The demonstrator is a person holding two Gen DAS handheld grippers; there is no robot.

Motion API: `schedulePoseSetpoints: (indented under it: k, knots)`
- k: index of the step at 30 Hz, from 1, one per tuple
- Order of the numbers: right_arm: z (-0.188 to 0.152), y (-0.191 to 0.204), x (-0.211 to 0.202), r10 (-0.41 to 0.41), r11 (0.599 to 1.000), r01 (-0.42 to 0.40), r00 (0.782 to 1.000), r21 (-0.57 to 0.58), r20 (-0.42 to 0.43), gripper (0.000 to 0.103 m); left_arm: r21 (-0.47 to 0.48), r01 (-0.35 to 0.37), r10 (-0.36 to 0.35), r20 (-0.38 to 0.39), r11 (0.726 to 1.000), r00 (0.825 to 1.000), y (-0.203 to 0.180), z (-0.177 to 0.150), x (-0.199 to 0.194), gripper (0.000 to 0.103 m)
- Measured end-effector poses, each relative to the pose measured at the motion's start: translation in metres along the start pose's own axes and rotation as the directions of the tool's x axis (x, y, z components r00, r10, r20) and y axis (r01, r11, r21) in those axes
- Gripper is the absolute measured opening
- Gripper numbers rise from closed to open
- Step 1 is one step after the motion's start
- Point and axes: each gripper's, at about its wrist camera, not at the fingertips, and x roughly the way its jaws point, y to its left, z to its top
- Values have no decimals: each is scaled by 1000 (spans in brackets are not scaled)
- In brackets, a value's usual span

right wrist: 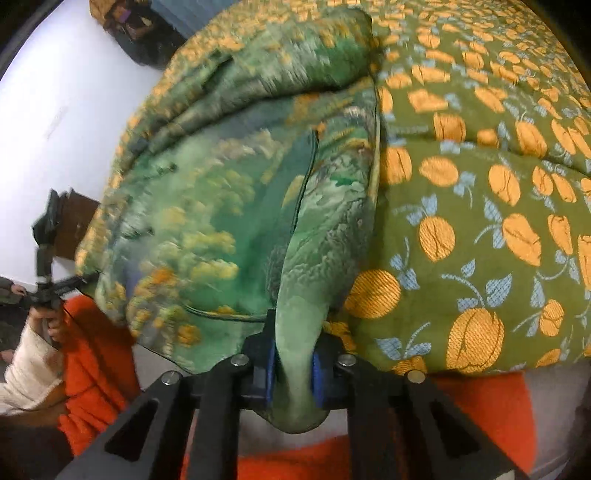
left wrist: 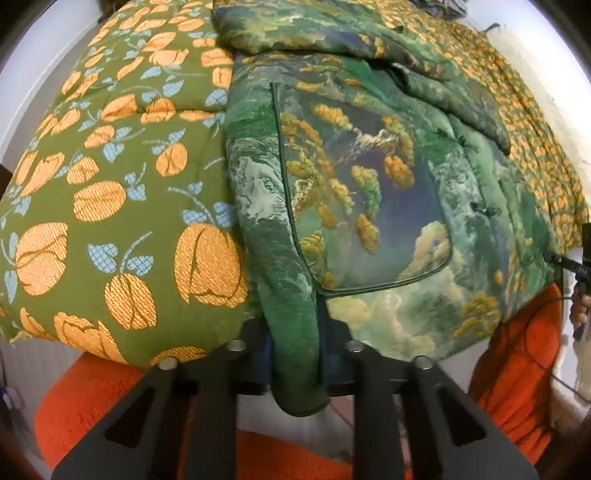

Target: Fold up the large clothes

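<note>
A large padded garment with a green landscape print [left wrist: 369,192] lies on a bed, its near hem hanging over the front edge. My left gripper [left wrist: 295,354] is shut on the garment's near left hem corner, and a fold of cloth hangs down between the fingers. My right gripper [right wrist: 293,365] is shut on the garment [right wrist: 221,206] at its near right hem corner, the cloth pinched between the blue pads [right wrist: 317,376]. Each gripper shows small at the edge of the other's view, the right one in the left wrist view [left wrist: 580,273], the left one in the right wrist view [right wrist: 48,280].
The bed is covered by an olive quilt with orange fruit print [left wrist: 110,184], also seen in the right wrist view [right wrist: 480,221]. An orange fleece [left wrist: 92,398] hangs below the bed's front edge. A white wall [right wrist: 55,110] and dark items [right wrist: 129,26] lie beyond the bed.
</note>
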Motion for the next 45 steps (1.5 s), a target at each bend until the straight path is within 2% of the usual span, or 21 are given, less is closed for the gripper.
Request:
schedulePoseSetpoints:
  k: [5,9,15,20,22,24,27,29,32,35,39,41,42,43,45]
  knots:
    - [6,13,-26,54,999,-54,997,-3,51,13,-20,67,-65,70,998,995,4,-2,-34,11]
    - [8,18,-41,94,996,-93,994,-18,63,13,-18,91,-89,89,996,992,9,-14,-51,11]
    - [-16,13,-44,116,993,-116,993,-4,35,13,-50,115,-112,62,992,992,11,-48,-65,11]
    - [-55,7,-59,202,976,-202,979,87,-1,13,-63,135,-135,0,989,991,15,-87,-92,11]
    - [-66,12,-67,229,969,-226,973,97,-19,13,-67,144,-146,-20,987,989,19,-94,-105,11]
    - [-70,18,-78,264,959,-261,964,107,-16,13,-91,168,-170,-8,982,985,25,-94,-124,11]
    - [-51,26,-97,308,944,-311,950,107,46,12,-105,222,-217,55,969,975,30,-69,-149,10]
    - [-22,28,-108,331,936,-341,936,84,118,12,-78,230,-220,115,970,969,30,-38,-160,10]
    - [46,25,-108,330,937,-346,922,50,202,12,-41,241,-228,202,970,952,30,22,-167,11]
    - [95,27,-97,315,941,-336,916,45,249,12,-45,242,-223,254,969,941,33,88,-152,11]
    - [160,5,-53,268,946,-307,918,99,292,12,-67,207,-179,289,976,940,35,149,-105,12]
    - [178,-16,-25,241,942,-296,923,155,299,12,-99,235,-197,294,967,935,44,173,-72,16]
    - [185,-28,-9,231,934,-297,925,197,302,15,-119,257,-213,295,959,932,49,175,-62,23]
    - [188,-40,5,233,922,-308,926,235,297,16,-155,296,-241,297,942,924,57,180,-49,34]
    - [190,-60,28,247,886,-334,927,322,281,22,-201,372,-297,323,906,898,68,180,-43,48]
